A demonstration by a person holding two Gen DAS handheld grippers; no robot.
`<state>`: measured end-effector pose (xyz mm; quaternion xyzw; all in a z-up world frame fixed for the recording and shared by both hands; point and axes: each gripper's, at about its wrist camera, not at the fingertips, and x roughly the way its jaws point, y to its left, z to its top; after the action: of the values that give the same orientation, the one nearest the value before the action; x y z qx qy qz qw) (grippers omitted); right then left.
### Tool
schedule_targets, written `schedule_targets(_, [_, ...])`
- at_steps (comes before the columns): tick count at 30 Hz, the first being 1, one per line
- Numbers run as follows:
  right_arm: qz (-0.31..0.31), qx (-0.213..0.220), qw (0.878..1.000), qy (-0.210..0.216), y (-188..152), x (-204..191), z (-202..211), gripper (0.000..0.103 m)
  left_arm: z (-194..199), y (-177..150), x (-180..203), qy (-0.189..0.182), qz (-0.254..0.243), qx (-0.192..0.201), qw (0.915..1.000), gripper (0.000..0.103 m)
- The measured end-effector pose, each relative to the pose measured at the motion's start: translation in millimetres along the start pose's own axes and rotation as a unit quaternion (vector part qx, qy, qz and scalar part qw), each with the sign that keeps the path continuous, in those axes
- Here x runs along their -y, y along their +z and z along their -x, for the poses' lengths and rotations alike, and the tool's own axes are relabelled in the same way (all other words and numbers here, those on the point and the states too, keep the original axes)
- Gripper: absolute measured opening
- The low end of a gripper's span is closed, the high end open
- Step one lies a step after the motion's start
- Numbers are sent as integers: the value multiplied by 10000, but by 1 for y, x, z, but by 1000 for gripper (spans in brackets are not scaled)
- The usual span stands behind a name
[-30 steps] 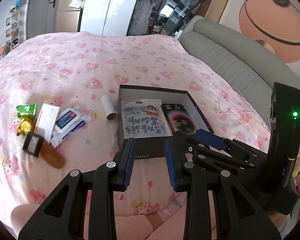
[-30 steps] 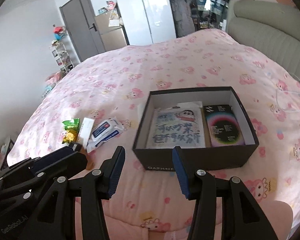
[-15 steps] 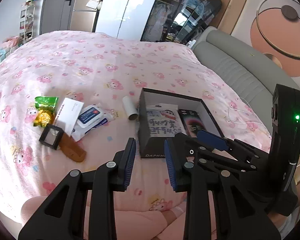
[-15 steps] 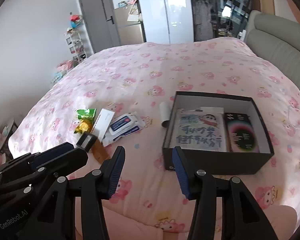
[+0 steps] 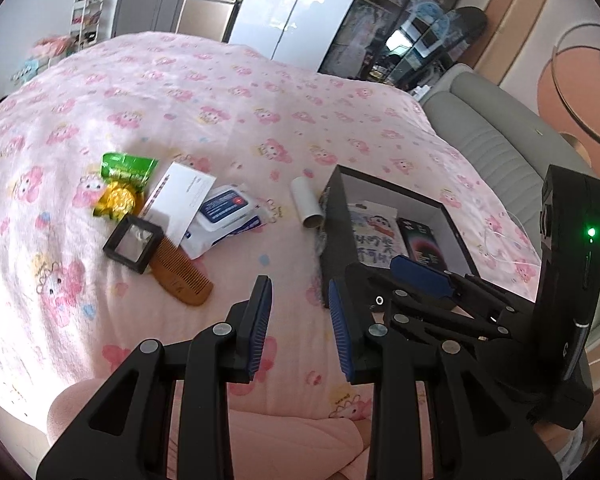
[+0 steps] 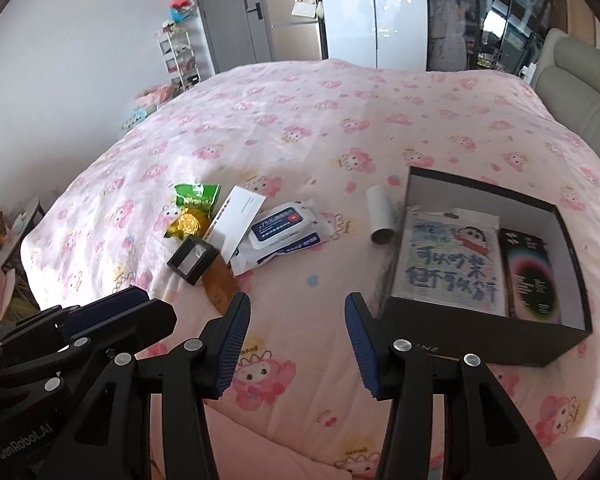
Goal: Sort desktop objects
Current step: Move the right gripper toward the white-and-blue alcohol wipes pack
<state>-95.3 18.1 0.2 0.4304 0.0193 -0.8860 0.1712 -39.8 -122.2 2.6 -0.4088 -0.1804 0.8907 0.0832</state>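
A black open box [image 6: 540,344] [image 5: 332,240] sits on the pink bed and holds a cartoon packet [image 6: 452,264] and a dark packet [image 6: 532,276]. Left of it lie a white paper tube [image 6: 380,220] [image 5: 308,208], a wet-wipes pack [image 6: 284,232] [image 5: 228,216], a white card box [image 6: 236,220], a green snack bag [image 6: 196,196], a gold candy [image 6: 184,226], a small black square case [image 6: 192,260] [image 5: 134,242] and a brown comb [image 5: 184,276]. My left gripper [image 5: 300,328] and right gripper [image 6: 296,344] are open and empty, held above the bed's near edge.
A grey padded headboard [image 5: 500,148] runs along the right. White wardrobes [image 6: 372,8] and a grey door [image 6: 224,12] stand beyond the bed. A shelf rack [image 6: 180,56] stands at the far left wall.
Both grippers have swung left: the box has shifted right in both views and the loose items now sit nearer the middle. Both stay open and empty.
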Motion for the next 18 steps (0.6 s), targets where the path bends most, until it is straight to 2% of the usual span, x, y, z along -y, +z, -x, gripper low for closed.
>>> schedule_targets(11, [84, -385, 9992, 52, 15, -8, -64, 45, -54, 12, -53, -2, 632, -303, 9975, 29])
schedule_targets(18, [41, -741, 9972, -100, 30, 1, -124, 45, -116, 33, -95, 379, 1202, -730, 9893, 29])
